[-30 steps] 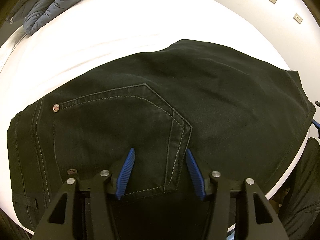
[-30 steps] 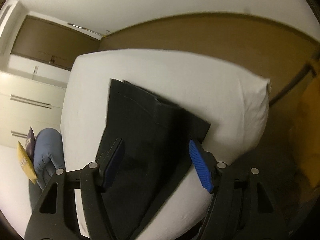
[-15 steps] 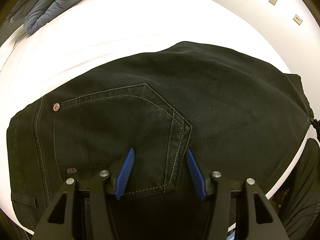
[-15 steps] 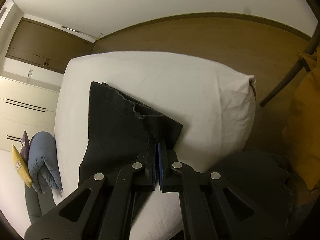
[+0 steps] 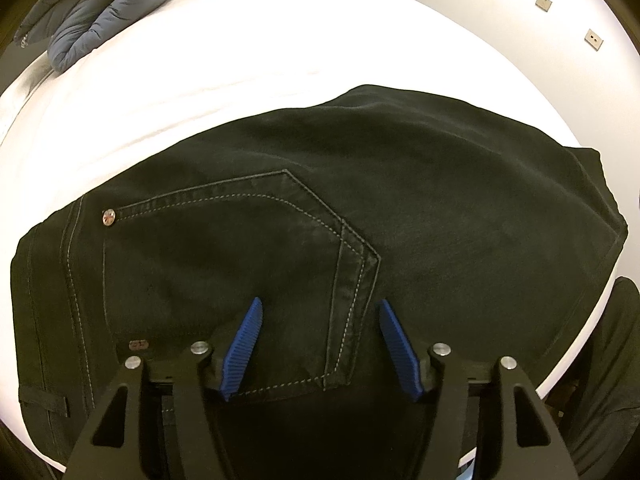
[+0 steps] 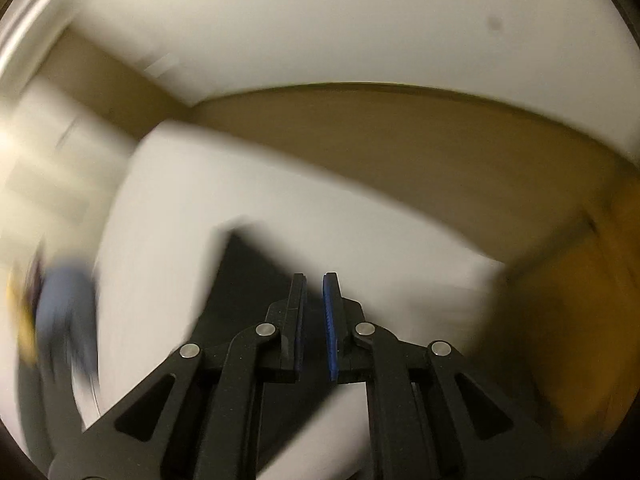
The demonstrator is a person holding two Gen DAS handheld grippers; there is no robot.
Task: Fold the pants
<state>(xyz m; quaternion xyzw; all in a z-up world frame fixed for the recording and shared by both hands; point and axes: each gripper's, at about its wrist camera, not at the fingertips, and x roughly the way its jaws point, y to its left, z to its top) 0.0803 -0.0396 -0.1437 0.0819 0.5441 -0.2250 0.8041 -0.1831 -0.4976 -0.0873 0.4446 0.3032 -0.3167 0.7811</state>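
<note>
So the right claw (image 6: 315, 280), clamped on the pants' (image 5: 400, 200) hem half a second ago, is now opening, probably empty; left claw (image 5: 318, 306) is opening wider over the pocket.

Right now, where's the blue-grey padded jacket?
In the left wrist view, the padded jacket lies bunched at the bed's far left edge, apart from the black pants.

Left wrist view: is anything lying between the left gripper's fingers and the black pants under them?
Nothing visible does. The left gripper, its jaws opening, sits directly over the black pants at the back pocket, with only bare denim between the blue fingers. The grey puffy garment lies far off on the bed.
</note>
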